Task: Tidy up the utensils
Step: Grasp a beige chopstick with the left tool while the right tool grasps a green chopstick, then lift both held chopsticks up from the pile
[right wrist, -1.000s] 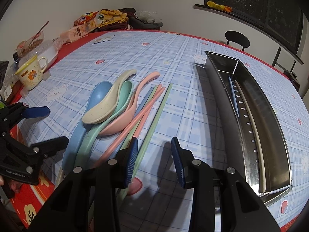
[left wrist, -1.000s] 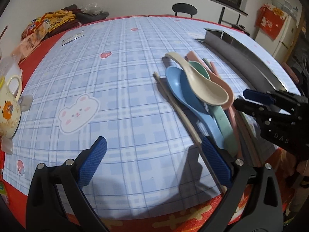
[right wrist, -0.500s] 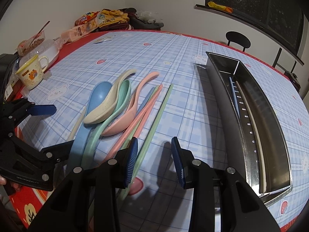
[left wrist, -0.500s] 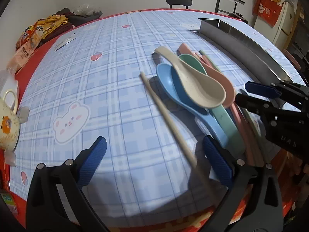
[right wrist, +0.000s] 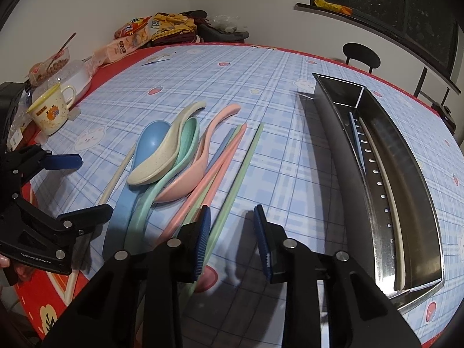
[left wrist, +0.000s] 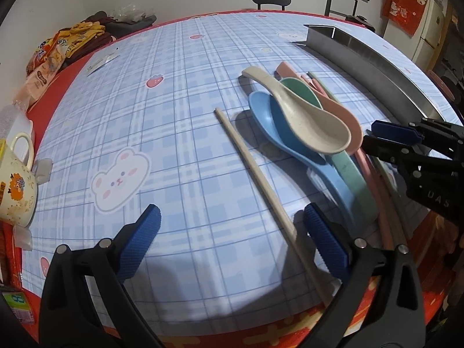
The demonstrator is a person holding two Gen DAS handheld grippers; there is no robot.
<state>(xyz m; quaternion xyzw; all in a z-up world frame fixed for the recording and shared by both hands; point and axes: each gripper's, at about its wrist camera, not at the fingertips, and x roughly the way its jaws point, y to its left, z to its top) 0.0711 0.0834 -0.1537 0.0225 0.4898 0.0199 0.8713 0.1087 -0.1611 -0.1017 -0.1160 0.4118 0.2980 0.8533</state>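
Note:
Cream (left wrist: 298,119), blue (left wrist: 272,127), green (left wrist: 301,90) and pink (left wrist: 351,116) spoons lie stacked on the checked tablecloth, beside pink, blue and green chopsticks. My left gripper (left wrist: 232,226) is open wide near the front edge, straddling a lone cream chopstick (left wrist: 255,171) close to its right finger without touching it. My right gripper (right wrist: 231,217) hangs low over the table. Its jaws are closing around the green chopstick (right wrist: 243,168), and the pads are still clear of it. The steel tray (right wrist: 333,133) on the right holds a blue chopstick (right wrist: 355,133) and a cream chopstick (right wrist: 380,168).
A yellow mug (right wrist: 52,113) and snack packets (right wrist: 130,43) sit at the table's left and far side. A black chair (right wrist: 361,53) stands behind the table. The red table edge (left wrist: 261,327) runs just below both grippers.
The cream chopstick has slid left, out from beside the blue spoon, and now lies apart between the left jaws. The right jaws have narrowed a little.

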